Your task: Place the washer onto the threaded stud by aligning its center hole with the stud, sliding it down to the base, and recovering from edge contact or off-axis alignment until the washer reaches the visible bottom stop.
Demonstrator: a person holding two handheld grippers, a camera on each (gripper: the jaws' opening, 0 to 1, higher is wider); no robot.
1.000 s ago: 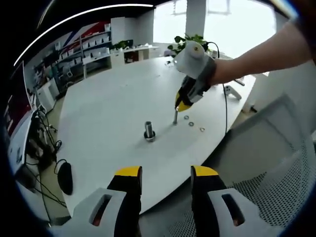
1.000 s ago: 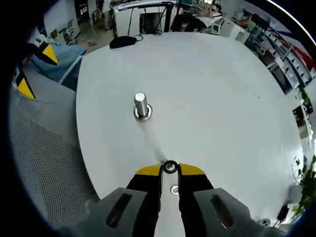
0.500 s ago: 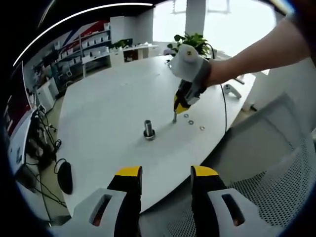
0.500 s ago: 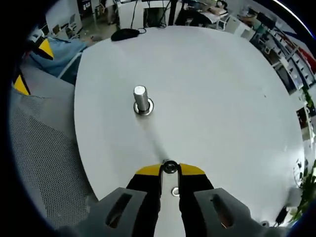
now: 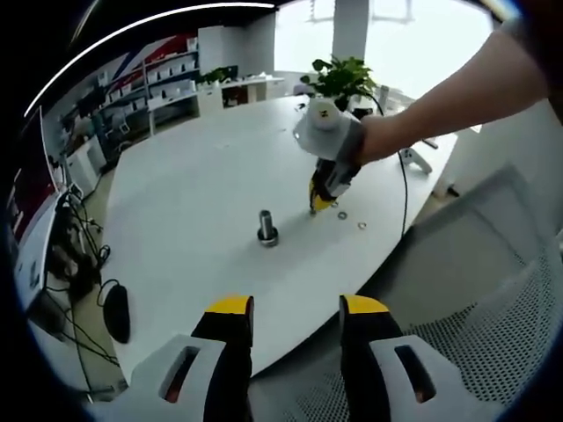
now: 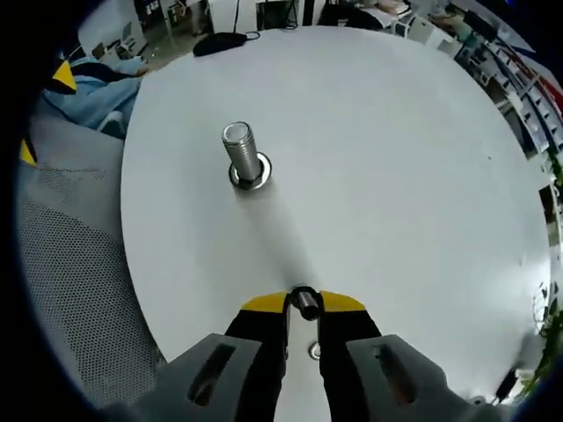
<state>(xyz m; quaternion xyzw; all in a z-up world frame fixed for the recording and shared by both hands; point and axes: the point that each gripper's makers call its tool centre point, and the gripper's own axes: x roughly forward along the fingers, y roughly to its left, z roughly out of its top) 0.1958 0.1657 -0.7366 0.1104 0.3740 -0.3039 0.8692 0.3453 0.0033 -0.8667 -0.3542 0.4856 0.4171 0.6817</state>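
Since a second ago the right gripper [image 6: 302, 303] has lifted clear of the table [image 6: 396, 176] and edged closer to the stud [image 6: 241, 154], which now looms larger in the right gripper view, at about 11 o'clock from the tips. Its yellow-tipped jaws are clenched on a washer [image 6: 303, 302], held on edge between the tips; the hole's facing is hard to judge at this angle. Just under the jaws, at 6 o'clock, a loose washer [image 6: 314, 351] lies flat on the table.

In the left gripper view the right gripper [image 5: 320, 203] hangs tip-down above the table [image 5: 193, 176], gripped by a hand [image 5: 374, 141] coming in from 2 o'clock. The stud [image 5: 266, 226] stands upright at 8 o'clock from those tips, near but apart. Two spare washers [image 5: 342, 214] lie at 4 o'clock from the tips, toward the table edge.

The left gripper [image 5: 296, 309] rests low at 6 o'clock of its own view, jaws parted and grasping nothing, off the near table edge. A mesh chair [image 5: 493, 334] sits at 4 o'clock, and a plant [image 5: 339, 75] stands at 12 o'clock beyond the table.
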